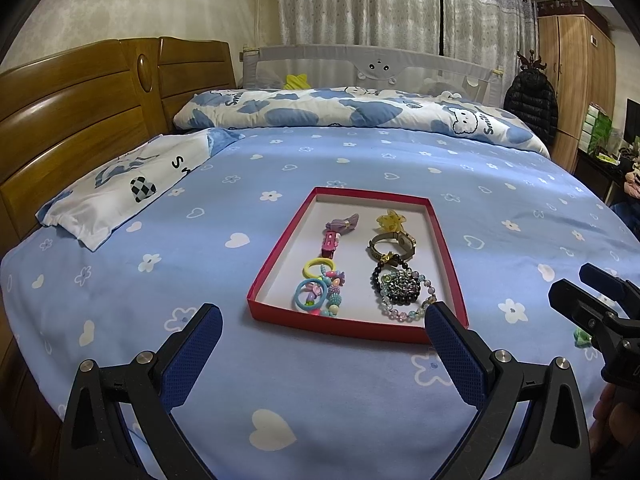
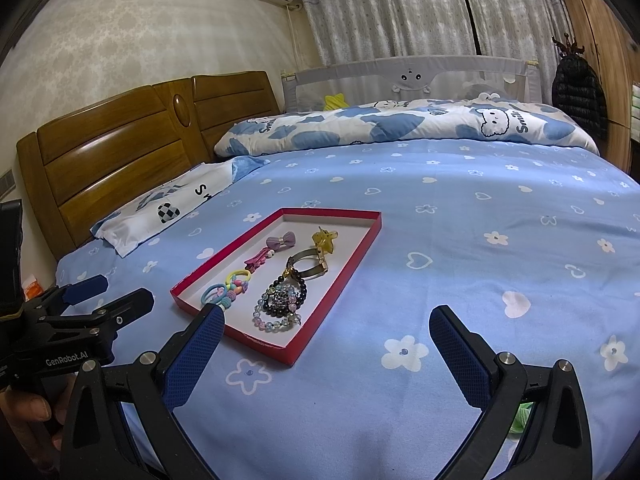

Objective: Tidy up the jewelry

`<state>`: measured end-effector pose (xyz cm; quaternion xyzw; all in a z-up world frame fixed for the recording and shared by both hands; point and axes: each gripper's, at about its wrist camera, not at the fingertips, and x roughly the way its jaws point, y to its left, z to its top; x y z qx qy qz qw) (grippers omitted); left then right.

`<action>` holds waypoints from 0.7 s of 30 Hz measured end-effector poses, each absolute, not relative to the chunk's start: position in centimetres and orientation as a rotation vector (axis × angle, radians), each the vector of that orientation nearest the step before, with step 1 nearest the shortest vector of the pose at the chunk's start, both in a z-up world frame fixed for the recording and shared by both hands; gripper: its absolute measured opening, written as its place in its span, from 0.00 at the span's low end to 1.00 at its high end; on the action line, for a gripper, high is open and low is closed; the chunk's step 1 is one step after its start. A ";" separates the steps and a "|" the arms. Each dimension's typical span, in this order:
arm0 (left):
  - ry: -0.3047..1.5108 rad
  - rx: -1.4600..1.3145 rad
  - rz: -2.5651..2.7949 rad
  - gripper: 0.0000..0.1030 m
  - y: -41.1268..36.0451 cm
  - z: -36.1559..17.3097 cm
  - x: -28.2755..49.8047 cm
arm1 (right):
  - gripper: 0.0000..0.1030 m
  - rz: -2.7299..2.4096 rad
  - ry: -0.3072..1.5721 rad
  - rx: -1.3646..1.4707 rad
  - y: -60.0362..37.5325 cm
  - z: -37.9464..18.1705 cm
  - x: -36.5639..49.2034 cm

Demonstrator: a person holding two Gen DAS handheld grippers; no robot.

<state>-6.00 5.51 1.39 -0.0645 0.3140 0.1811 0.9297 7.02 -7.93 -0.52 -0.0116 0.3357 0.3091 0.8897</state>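
Small green item (image 1: pixel 582 338) seen on blue bedsheet outside red shallow cardboard tray (image 1: pixel 280 240), nearest right gripper (image 2: pixel 326 340); both grippers, left gripper (image 1: pixel 324 334) included, held spread, empty.

Red-rimmed white tray (image 1: pixel 280 240); light-blue sheet (image 1: pixel 360 160) with white hearts and flowers.

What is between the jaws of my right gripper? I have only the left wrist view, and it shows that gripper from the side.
Observer: Nothing. The right gripper is open, with only blue sheet between the jaws.
Operator: What is the purple piece at the box's far end?
Observer: A bow, lying inside the red box.
Operator: Anything off the bed?
Observer: A small orange thing beside the headboard; I cannot tell what.
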 end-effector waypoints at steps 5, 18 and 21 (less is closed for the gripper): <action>0.644 -0.130 0.369 0.99 5.6 1.3 -6.0 | 1.00 0.641 0.699 -0.023 -7.9 -0.5 7.1; 0.653 -0.133 0.362 0.99 5.6 1.2 -5.6 | 1.00 0.640 0.709 -0.015 -7.8 -1.0 7.0; 0.656 -0.136 0.361 0.99 5.7 1.2 -5.5 | 1.00 0.639 0.716 -0.010 -7.9 -1.3 7.4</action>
